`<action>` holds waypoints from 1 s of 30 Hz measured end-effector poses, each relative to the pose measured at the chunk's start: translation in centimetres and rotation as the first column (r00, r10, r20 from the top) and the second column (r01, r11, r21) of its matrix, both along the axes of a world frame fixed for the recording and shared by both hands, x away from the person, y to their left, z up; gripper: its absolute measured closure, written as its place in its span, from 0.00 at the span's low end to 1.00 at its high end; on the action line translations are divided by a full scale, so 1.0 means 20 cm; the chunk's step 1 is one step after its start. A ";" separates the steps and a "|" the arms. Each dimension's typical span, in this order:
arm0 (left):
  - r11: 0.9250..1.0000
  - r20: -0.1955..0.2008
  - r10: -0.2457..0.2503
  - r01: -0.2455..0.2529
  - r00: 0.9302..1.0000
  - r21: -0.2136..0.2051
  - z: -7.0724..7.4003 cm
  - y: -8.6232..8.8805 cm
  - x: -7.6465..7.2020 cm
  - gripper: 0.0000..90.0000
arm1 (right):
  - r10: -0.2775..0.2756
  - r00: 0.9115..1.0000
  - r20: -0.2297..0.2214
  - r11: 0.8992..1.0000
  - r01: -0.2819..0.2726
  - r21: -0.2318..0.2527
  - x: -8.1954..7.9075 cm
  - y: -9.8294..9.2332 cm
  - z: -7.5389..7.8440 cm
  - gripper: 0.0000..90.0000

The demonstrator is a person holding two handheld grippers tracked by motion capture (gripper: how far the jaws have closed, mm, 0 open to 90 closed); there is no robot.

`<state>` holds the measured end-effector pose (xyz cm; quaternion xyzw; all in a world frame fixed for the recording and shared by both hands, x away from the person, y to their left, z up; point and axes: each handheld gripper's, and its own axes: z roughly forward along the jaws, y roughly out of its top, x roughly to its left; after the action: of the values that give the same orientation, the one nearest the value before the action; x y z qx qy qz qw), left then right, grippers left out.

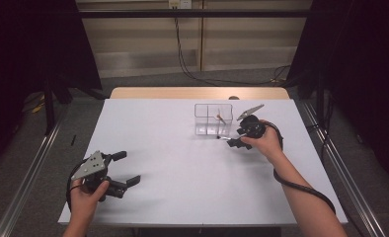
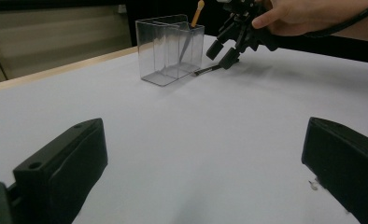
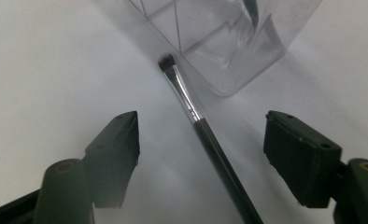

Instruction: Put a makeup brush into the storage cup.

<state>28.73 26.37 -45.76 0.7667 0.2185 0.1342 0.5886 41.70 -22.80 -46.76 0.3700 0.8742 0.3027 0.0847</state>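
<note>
Here we are at the white worktop (image 1: pixel 173 168), and the right gripper (image 3: pixel 201 140) is poised low over a slim makeup brush (image 3: pixel 205 130) that lies flat on the surface, its dark bristle tip just beside the corner of the clear divided organiser box (image 3: pixel 229 42). That brush looks feather-light and stiff, with a thin black handle, a shiny metal ferrule and a small flat head, so I'd judge it easy to lift but quick to roll or skid away if nudged, and that glossy handle could slip between the pads. Best place to take it, to my eye, is on the dark handle just behind the ferrule, square across it, well away from the soft bristles. The jaws stand partly spread, one on each side of the handle, with daylight between pads and brush on both sides, so nothing is pinched yet. From above, the right gripper (image 1: pixel 242 136) sits right at the front corner of the box (image 1: pixel 213 120), where another brush with an orange tip (image 1: pixel 221 117) leans inside one compartment. Over on the near left, the left gripper (image 1: pixel 126 168) hovers idle, jaws wide apart, holding nothing.
</note>
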 end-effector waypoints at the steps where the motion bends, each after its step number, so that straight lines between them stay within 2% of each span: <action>1: 1.000 0.000 -0.001 0.001 1.000 -0.001 0.00 0.00 0.00 0.00 | 0.003 1.000 -0.007 1.000 -0.003 -0.007 0.00 0.00 0.00 0.34; 4: 1.000 -0.002 0.000 0.000 1.000 0.001 0.00 0.00 0.00 0.00 | 0.016 1.000 -0.020 1.000 -0.016 -0.017 0.00 0.00 0.00 0.41; 13: 1.000 -0.003 0.001 -0.001 1.000 0.003 0.00 0.00 0.00 0.00 | 0.029 0.999 -0.026 0.998 -0.030 -0.055 0.01 0.00 0.00 0.49; 17: 1.000 -0.003 0.001 -0.001 1.000 0.003 0.00 0.00 0.00 0.00 | 0.036 0.999 -0.028 0.997 -0.038 -0.073 0.02 0.01 0.00 0.51; 20: 1.000 -0.002 0.000 0.000 1.000 0.003 0.00 0.00 0.00 0.00 | 0.037 0.998 -0.044 0.996 -0.040 -0.075 0.02 0.01 0.00 0.53; 30: 1.000 -0.001 0.001 -0.001 1.000 0.004 0.00 0.00 0.00 0.00 | 0.046 0.998 -0.045 0.995 -0.049 -0.083 0.02 0.01 0.00 0.57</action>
<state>28.77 26.44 -45.78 0.7678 0.2189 0.1346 0.5869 42.01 -22.58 -46.77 0.3517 0.8963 0.2597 0.0740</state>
